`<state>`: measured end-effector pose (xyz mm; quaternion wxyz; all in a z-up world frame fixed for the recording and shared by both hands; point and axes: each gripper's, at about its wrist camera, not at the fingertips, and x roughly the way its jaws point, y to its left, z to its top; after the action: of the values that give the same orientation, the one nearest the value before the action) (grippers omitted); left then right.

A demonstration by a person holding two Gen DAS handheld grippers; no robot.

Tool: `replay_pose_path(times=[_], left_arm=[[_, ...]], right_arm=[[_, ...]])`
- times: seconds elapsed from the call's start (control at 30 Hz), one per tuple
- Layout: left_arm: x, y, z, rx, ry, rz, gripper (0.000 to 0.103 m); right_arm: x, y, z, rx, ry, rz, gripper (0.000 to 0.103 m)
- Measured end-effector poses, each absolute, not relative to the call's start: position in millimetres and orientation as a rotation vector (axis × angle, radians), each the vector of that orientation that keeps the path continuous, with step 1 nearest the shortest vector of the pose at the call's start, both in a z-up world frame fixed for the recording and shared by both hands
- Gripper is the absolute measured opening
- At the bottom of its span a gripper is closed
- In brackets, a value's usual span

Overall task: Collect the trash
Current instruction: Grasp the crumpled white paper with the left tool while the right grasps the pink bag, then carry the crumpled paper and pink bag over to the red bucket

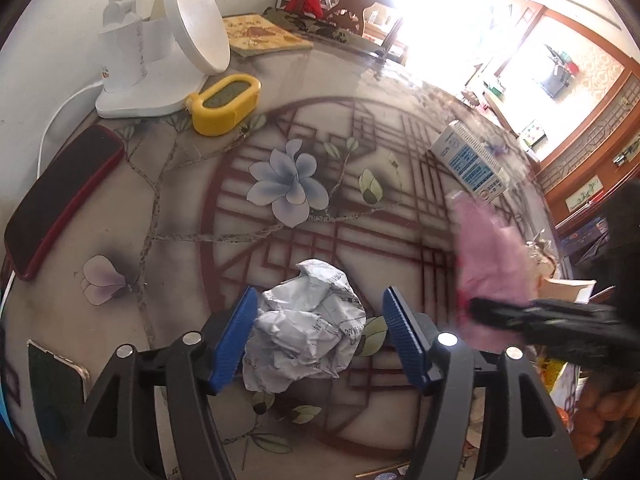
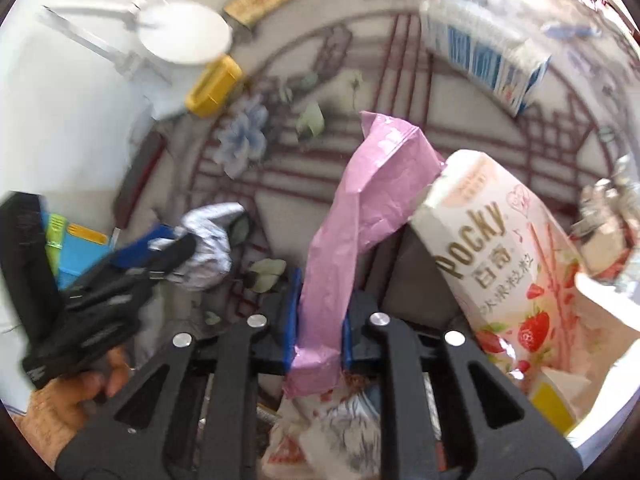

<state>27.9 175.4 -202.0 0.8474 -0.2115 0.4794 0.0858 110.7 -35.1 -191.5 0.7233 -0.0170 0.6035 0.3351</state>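
The left gripper (image 1: 320,336) stood open, its blue-padded jaws apart on either side of a crumpled ball of white printed paper (image 1: 306,328) lying on the flower-patterned tabletop (image 1: 280,152). The left pad lay against or just beside the ball; a clear gap showed at the right pad, so nothing was gripped. The ball sat directly ahead, between the fingers, its longer side running away from the claw, near to far, so a plain squeeze across its short width seemed all the pickup would need.

The right gripper (image 2: 320,328) was clamped shut on a pink plastic wrapper (image 2: 360,208), whose long strip rose from the jaws towards the far side. It hung to the right of the paper ball, just left of a white strawberry Pocky box (image 2: 500,256) among other trash. The left claw was clearly the nearer to the ball.
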Motion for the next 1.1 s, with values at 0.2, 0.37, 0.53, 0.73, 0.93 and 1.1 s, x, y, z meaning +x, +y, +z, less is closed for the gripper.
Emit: replay_pose_path(times=[0.2,0.37,0.53,0.73,0.93,1.1], left_arm=[[41,173,-226,-0.444,1.080,0.195,0.062],[37,174,-222,-0.460,1.072,0.213,0.055],[27,163,-185,-0.452,0.977,0.196,0.054],[23,133,-129,-0.421,0.864,0.106,0.054],[21,97,-85,-0.355,0.789,0.037,0.054],[19,69,-67,-0.311,0.768,-0.013,0.054]], right_arm=[[97,-56,-153,0.008,1.250,0.787,0.017],[91,-70,-132,0.035,1.200,0.775,0.017],[78,-82,-106,0.024,1.107,0.739,0.017],[62,-99,-82,0.009,1.009,0.693,0.017],[47,-126,-70,0.056,0.964,0.656,0.017],[38,-151,-63,0.084,0.930,0.599,0.017]])
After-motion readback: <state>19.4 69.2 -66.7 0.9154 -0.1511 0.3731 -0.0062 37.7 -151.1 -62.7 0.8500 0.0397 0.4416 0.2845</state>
